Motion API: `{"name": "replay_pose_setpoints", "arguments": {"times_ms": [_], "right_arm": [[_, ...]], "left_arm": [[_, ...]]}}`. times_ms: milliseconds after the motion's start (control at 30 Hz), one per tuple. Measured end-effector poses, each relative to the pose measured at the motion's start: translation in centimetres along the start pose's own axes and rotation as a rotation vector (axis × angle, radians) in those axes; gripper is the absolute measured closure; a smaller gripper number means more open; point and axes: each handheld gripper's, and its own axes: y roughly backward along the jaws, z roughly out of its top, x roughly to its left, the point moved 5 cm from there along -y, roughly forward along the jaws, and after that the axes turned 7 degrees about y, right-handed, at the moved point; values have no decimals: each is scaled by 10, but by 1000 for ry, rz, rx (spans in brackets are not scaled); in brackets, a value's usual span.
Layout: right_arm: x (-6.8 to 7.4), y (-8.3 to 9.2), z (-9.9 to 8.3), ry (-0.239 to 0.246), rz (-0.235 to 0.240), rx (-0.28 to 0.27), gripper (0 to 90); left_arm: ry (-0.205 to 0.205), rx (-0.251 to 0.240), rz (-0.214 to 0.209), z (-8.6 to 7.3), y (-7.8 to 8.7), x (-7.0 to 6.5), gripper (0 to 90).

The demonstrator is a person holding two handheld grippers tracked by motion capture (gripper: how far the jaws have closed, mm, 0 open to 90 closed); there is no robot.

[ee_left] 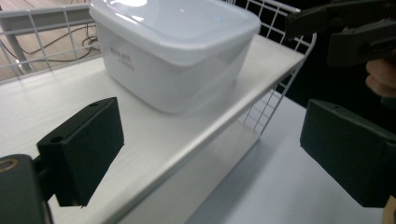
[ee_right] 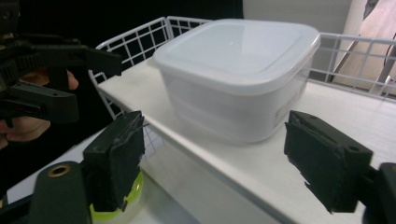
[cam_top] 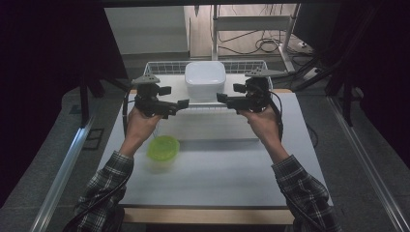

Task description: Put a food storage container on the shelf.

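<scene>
White lidded container sits on the wire-railed shelf; left gripper and right gripper flank it, jaws spread, gripping nothing.

Plaid flannel sleeves; each black claw, left claw and right claw, trails a black cable and bears a grey triangular plate.

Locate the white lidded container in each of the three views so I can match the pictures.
High view: the white lidded container sits top centre, on the raised white shelf, between the two claws.
Left gripper view: it stands at upper centre, on the shelf beyond the open jaws.
Right gripper view: it stands at upper centre, above the open jaws.
Shared landmark: the white wire rail behind the container.
</scene>
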Motion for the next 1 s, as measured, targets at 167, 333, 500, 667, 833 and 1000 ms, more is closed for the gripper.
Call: {"name": "replay_pose_setpoints", "arguments": {"times_ms": [167, 333, 500, 667, 833, 1000], "right_arm": [[11, 4, -12, 36, 7, 15, 150], [20, 10, -23, 61, 24, 19, 114], [27, 16, -36, 88, 29, 29, 85], [32, 24, -52, 96, 33, 38, 66], [33, 30, -70, 90, 35, 56, 54], [34, 34, -90, 83, 39, 78, 45]], "left_arm": [[-81, 10, 24, -17, 6, -10, 72], [-108, 21, 12, -32, 13, -18, 87], [-102, 26, -7, -48, 20, -25, 97], [-97, 41, -24, -65, 24, -32, 63], [-91, 43, -25, -78, 25, -34, 47], [-61, 19, -24, -98, 25, -35, 46]]}}
